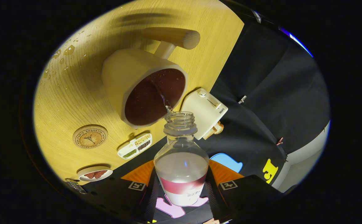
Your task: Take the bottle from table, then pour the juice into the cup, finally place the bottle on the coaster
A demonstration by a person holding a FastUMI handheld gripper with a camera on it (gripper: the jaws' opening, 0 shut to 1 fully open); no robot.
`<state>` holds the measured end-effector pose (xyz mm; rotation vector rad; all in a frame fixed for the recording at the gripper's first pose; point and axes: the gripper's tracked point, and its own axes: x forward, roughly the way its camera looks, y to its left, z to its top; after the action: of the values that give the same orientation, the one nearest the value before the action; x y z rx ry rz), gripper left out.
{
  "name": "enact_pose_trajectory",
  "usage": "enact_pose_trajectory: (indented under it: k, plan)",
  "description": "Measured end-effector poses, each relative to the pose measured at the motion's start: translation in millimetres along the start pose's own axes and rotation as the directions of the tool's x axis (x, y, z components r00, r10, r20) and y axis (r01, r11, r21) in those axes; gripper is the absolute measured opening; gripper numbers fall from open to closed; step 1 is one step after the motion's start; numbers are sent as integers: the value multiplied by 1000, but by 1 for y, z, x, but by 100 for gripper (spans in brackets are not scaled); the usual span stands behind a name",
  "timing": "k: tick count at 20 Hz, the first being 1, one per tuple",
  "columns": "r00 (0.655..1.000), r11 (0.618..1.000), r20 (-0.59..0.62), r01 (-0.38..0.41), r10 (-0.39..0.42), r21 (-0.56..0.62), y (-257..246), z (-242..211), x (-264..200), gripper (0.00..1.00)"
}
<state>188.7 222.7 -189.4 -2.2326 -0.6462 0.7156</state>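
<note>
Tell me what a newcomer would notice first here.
The clear plastic bottle, clamped between the gripper fingers, is tipped so a thin stream runs from its open mouth into the cream cup with a wooden handle just ahead. Left of the bottle, the round cork coaster lies bare on the yellow wooden table, with spilled droplets beyond it.

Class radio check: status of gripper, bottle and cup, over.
Gripper shut on bottle, tilted. Thin stream running into cup. Coaster bare on table. Nothing blocking.
</note>
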Motion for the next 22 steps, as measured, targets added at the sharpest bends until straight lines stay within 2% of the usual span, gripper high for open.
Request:
enact_pose_trajectory:
  k: [22]
  plan:
    - [1000,1000,-3,4,-4,23,1,-18,1,70]
